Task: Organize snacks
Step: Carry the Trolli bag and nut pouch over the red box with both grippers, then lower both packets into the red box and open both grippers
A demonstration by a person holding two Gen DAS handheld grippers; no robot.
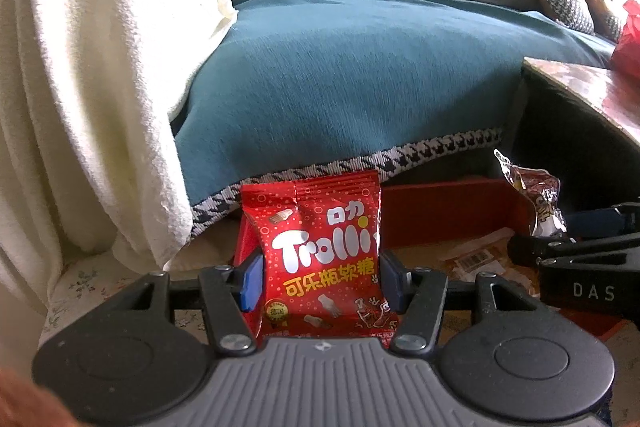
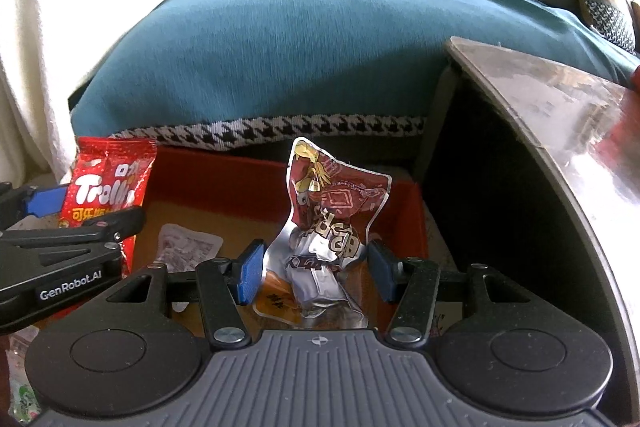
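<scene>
Left tool (image 1: pixel 318 281) clamps the Trolli gummy bag (image 1: pixel 320 251); right tool (image 2: pixel 316 273) pinches a crumpled maroon snack pouch (image 2: pixel 330 223). Both hang over the red box (image 2: pixel 224 183). I'd lower each inside the walls, release apart, avoid stacking.

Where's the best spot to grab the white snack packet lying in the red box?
Grip the white packet by its near rounded edge, coming from above. It lies flat on the red box floor, so only an edge gives the fingers something to pinch.
</scene>
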